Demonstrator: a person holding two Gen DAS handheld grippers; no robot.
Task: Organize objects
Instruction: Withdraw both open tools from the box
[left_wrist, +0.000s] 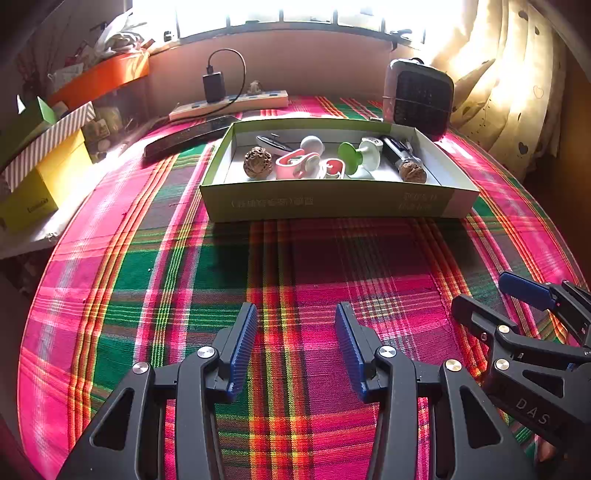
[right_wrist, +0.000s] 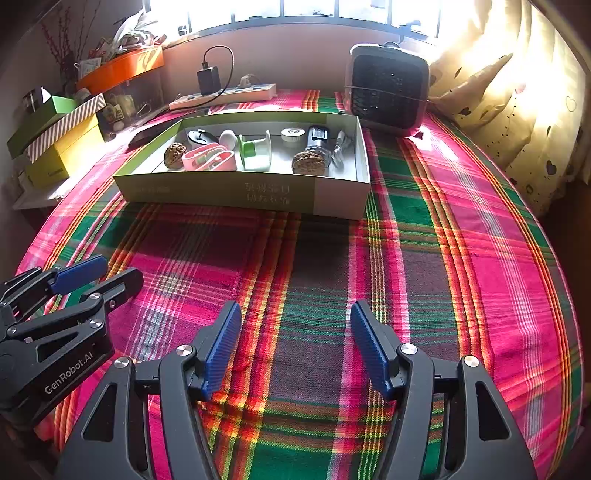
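A shallow green-and-white cardboard box (left_wrist: 325, 203) (right_wrist: 221, 192) lies on the plaid cloth at the far side. Inside it are two walnuts (left_wrist: 258, 162) (right_wrist: 308, 162), a pink clip (left_wrist: 295, 165) (right_wrist: 208, 159), a green-and-white spool (left_wrist: 356, 155) (right_wrist: 255, 149), a white ball (left_wrist: 312, 144) and a dark bottle-like item (left_wrist: 400, 153). My left gripper (left_wrist: 297, 314) hangs open over bare cloth well short of the box, with nothing between its blue pads. My right gripper (right_wrist: 295, 312) is also open and holds nothing. Each gripper shows at the edge of the other's view, side by side.
A small dark heater (left_wrist: 419, 98) (right_wrist: 388, 90) stands behind the box on the right. A power strip (left_wrist: 229, 105) with a black charger and a dark flat device (left_wrist: 188, 134) lie at the back left. Stacked yellow, striped and green boxes (left_wrist: 40, 173) sit at the left; curtains hang at the right.
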